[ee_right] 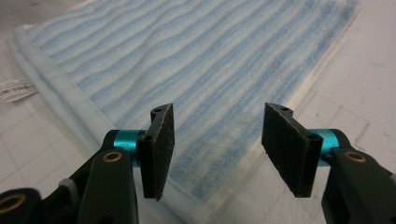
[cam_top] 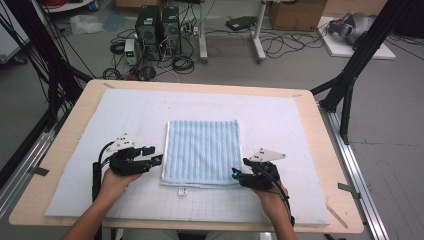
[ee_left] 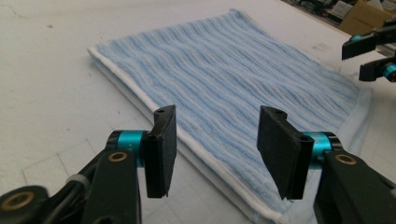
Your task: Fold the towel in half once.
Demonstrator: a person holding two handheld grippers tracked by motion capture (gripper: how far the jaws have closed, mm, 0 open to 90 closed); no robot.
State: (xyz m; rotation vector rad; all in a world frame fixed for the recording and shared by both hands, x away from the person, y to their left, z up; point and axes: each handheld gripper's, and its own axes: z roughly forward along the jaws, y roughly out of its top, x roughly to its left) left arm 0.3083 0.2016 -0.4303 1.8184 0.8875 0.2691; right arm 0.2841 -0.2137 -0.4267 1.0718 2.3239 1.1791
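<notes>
A blue striped towel (cam_top: 202,152), already folded into a layered rectangle, lies flat in the middle of the white mat (cam_top: 280,120) on the bench (cam_top: 320,145). The left gripper (cam_top: 156,160) and right gripper (cam_top: 235,174) sit at its two near corners, jaws spread and pinching nothing. Judging by this, another fold remains, and neither corner is gripped yet.

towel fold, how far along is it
Partly done, it seems: the blue striped towel lies flat on the white mat with doubled layers at its near edge, so one fold looks made. In hand: the left hand-held gripper and right hand-held gripper sit open at the towel's two near corners, with nothing clamped. Left: probably gripping those corners and folding again.
</notes>
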